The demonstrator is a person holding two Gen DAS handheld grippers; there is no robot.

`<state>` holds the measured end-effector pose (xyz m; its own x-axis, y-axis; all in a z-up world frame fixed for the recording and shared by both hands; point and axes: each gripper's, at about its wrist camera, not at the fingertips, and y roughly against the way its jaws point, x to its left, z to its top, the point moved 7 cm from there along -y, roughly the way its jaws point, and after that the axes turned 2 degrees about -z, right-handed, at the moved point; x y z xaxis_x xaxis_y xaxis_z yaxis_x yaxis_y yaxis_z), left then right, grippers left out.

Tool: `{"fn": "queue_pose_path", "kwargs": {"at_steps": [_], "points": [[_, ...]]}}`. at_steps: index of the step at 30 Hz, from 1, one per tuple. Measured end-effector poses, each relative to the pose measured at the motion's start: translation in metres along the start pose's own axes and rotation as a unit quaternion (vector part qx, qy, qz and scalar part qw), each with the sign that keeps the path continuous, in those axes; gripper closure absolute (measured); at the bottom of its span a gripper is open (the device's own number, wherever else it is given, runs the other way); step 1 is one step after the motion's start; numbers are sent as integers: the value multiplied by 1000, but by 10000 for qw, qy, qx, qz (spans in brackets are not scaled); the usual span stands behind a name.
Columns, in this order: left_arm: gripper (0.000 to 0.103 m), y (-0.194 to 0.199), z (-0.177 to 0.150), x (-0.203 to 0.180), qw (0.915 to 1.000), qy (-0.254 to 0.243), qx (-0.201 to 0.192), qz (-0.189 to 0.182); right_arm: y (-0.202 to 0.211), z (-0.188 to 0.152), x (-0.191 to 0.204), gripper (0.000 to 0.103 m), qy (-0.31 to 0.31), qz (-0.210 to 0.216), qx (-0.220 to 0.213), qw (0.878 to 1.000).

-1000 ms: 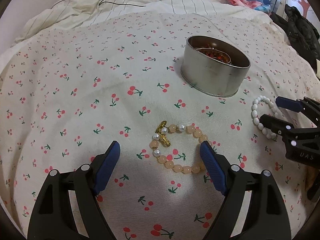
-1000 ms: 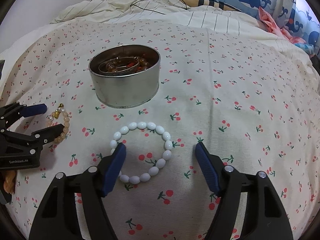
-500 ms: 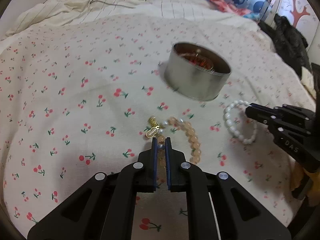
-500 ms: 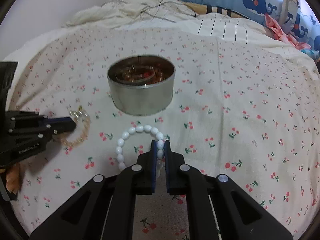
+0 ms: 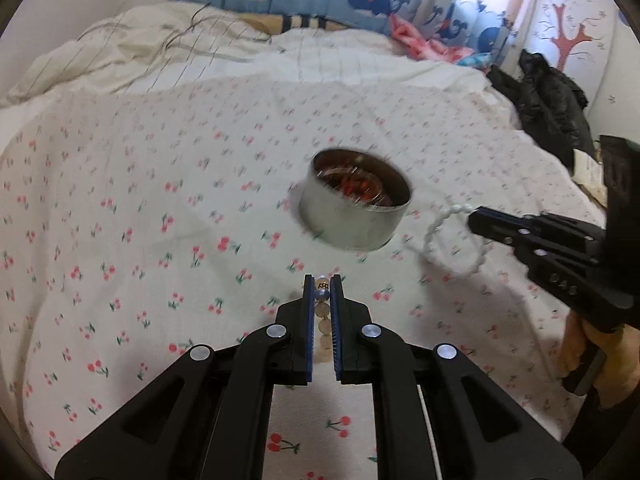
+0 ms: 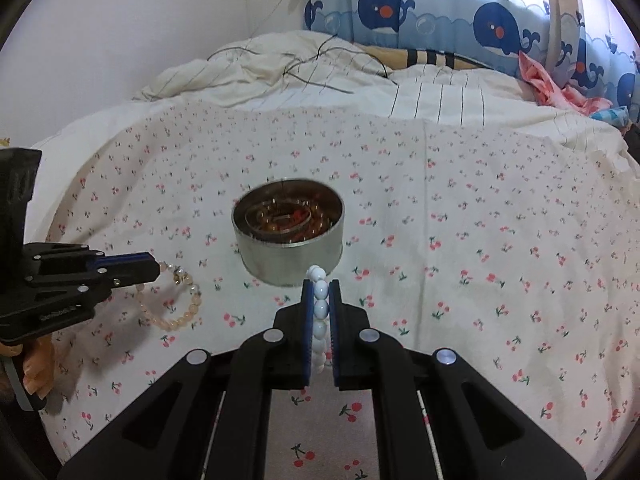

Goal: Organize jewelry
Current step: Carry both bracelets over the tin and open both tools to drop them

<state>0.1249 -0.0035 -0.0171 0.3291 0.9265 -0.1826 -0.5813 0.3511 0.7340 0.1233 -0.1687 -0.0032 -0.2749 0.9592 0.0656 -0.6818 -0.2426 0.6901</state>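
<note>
Bracelets hung from both grippers above the bed. The left gripper point(image 5: 322, 280) had its blue-padded fingers point(image 5: 307, 312) nearly closed on a peach-coloured beaded bracelet with pearl and gold accents point(image 5: 322, 316), a few beads showing in the narrow gap between the pads. In the right wrist view the same bracelet point(image 6: 174, 304) dangled as a loop from the tip of the left gripper point(image 6: 154, 267), at the left of the scene and clear of the bedsheet.

The right gripper point(image 6: 320, 284) was likewise pinched on a white oval-bead bracelet point(image 6: 320, 312), its beads stacked in a line between the pads, the top bead poking out past the fingertips. From the left wrist view that white bracelet point(image 5: 452, 240) appeared as a blurred ring hanging from the right gripper point(image 5: 474, 218), just right of the tin.

A round silver metal tin point(image 6: 289, 236) stood on the white cherry-print bedsheet point(image 6: 460, 240), far of both grippers and between them. It already held reddish and amber beaded jewellery point(image 6: 288, 220); the pieces were too tangled to tell apart. The tin point(image 5: 354, 210) looked motion-blurred in the left wrist view. A rumpled striped cream duvet point(image 6: 280, 68) lay at the far end, with a blue whale-print curtain point(image 6: 440, 8) behind it.
</note>
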Motion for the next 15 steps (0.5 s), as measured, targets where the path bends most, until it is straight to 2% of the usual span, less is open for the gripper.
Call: {"fn": "queue_pose_path", "kwargs": {"at_steps": [7, 15], "points": [[96, 9, 26, -19, 9995, -181, -79, -240, 8, 7, -6, 95, -105, -6, -154, 9998], [96, 11, 93, -51, 9970, -365, -316, -597, 12, 10, -15, 95, -299, 60, -243, 9992]]}}
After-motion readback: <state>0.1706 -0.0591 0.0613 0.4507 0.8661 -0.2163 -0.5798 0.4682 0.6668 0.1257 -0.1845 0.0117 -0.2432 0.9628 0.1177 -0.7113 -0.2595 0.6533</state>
